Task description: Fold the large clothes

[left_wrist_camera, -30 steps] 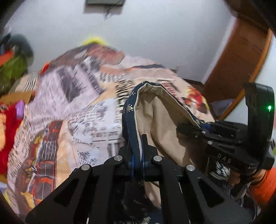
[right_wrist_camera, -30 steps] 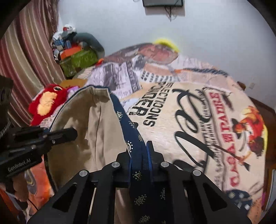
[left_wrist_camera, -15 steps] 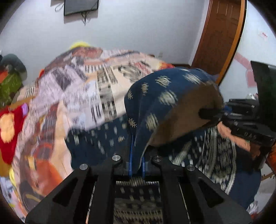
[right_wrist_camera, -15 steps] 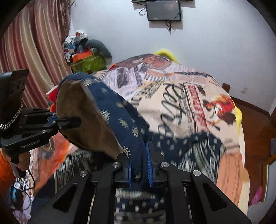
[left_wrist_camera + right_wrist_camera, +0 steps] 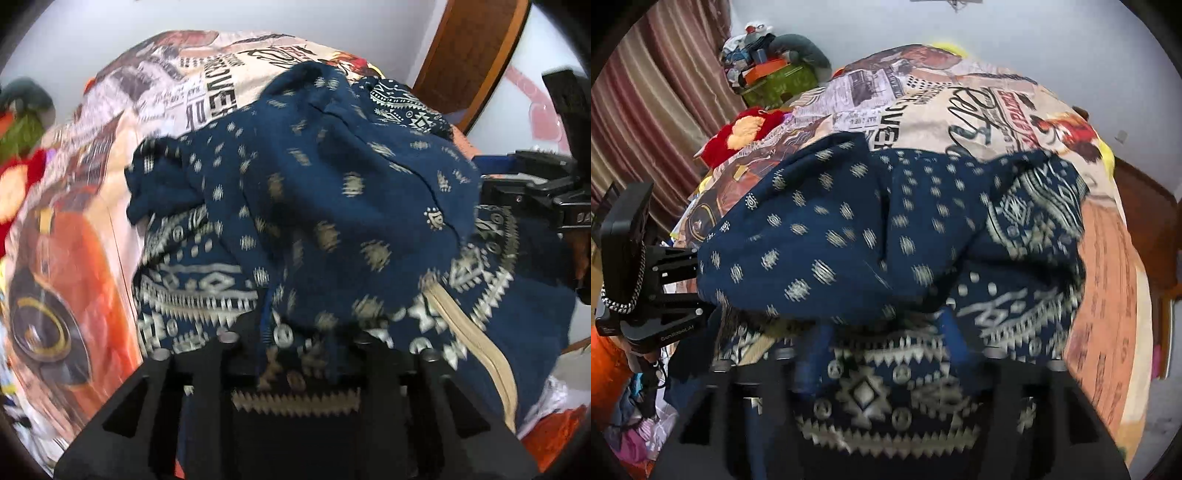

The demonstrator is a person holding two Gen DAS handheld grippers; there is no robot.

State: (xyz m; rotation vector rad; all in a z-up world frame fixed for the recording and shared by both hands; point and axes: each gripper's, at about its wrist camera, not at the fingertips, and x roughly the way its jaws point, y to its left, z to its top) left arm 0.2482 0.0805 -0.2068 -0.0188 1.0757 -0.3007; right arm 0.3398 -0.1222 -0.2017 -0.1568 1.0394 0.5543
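Observation:
A large navy garment (image 5: 332, 206) with cream motifs and a patterned border lies bunched on the bed, draped over both grippers' fingers. It fills the middle of the right wrist view (image 5: 871, 243) too. My left gripper (image 5: 295, 332) is hidden under the cloth; its jaws stand wide apart. It also shows at the left edge of the right wrist view (image 5: 683, 280). My right gripper (image 5: 882, 332) has blue fingers (image 5: 809, 358) spread apart under the cloth; it shows at the right of the left wrist view (image 5: 491, 188).
The bed has a printed newspaper-style cover (image 5: 960, 99). A red plush toy (image 5: 742, 133) and a green box with clutter (image 5: 775, 81) lie by the striped curtain (image 5: 646, 110). A wooden door (image 5: 469, 55) stands at right.
Both grippers have swung forward and down, flipping the held edge over so the garment now lies doubled on the bed. Both jaws have gone from pinched shut to spread apart.

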